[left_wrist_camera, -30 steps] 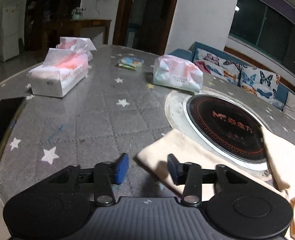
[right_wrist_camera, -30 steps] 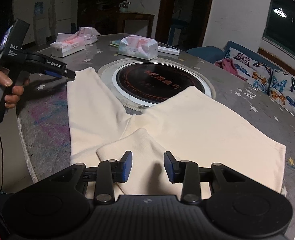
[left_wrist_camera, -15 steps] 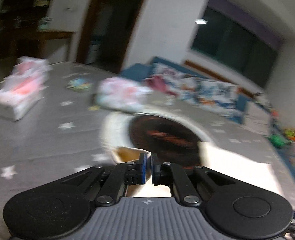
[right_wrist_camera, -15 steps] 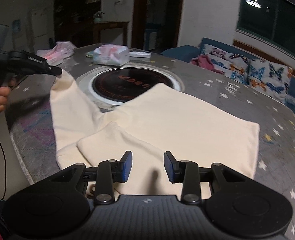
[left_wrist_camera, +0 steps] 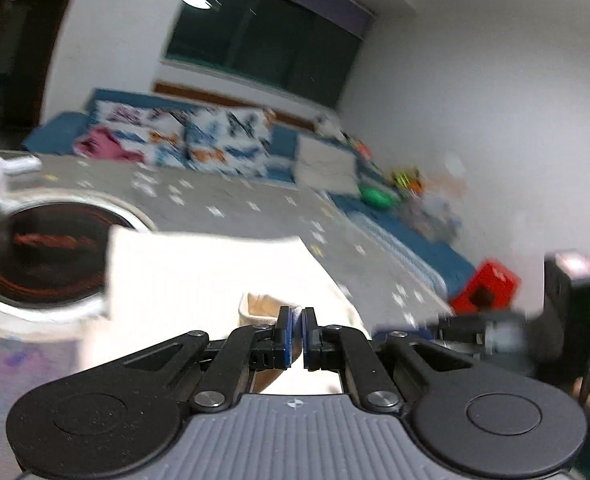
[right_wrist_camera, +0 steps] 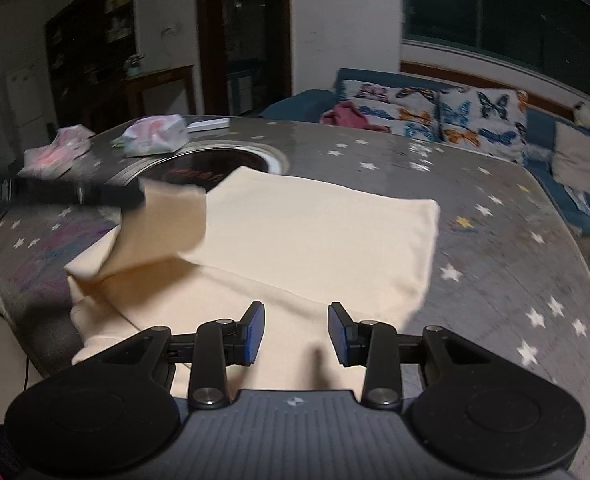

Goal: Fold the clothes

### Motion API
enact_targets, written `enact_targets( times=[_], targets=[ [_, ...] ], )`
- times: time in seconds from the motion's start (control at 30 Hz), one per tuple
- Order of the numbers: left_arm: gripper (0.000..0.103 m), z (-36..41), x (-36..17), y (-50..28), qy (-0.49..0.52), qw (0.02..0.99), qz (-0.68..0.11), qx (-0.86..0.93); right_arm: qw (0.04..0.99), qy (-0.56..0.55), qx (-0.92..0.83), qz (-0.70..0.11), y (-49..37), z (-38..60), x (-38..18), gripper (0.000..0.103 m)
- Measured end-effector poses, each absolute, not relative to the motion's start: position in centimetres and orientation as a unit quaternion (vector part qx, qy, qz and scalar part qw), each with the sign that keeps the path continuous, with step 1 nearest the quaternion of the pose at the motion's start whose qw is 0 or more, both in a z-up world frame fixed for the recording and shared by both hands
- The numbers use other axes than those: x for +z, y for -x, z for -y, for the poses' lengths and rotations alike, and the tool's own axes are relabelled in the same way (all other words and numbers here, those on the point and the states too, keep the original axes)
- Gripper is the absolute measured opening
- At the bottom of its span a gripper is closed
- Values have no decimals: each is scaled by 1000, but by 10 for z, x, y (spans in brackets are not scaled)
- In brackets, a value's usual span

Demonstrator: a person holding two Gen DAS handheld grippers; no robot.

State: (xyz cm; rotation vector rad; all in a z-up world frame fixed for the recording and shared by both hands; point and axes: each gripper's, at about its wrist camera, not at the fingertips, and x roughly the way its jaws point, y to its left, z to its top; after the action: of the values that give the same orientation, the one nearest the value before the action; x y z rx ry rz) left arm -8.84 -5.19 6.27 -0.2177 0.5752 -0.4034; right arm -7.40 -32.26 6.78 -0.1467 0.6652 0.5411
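Left gripper (left_wrist_camera: 297, 334), clamped on the cream garment (right_wrist_camera: 307, 232), was mid-fold; right gripper (right_wrist_camera: 296, 334) gaped, needing a flat landing.

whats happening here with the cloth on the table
A person is folding a cream garment on a star-patterned table. The left gripper is shut on one leg end, lifting it across the rest. The right gripper hovers open over the near edge, holding nothing.

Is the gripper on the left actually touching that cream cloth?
Touching. In the right wrist view the left gripper pinches a corner of the cream cloth and lifts it off the table; its own view shows the jaws closed.
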Motion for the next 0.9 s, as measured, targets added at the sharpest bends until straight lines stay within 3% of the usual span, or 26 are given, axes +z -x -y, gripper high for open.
enact_targets(
  times=[0.33,0.57,0.9],
  targets=[
    [10,94,35,92,56,904,-327,-269,900,30,261,-348,65,332,63,32],
    [41,55,43,107,41,923,-299,-240,881,31,299,-364,63,305,56,32],
    [47,-16,41,129,45,946,-294,-132,879,15,303,-369,53,293,60,33]
  ],
)
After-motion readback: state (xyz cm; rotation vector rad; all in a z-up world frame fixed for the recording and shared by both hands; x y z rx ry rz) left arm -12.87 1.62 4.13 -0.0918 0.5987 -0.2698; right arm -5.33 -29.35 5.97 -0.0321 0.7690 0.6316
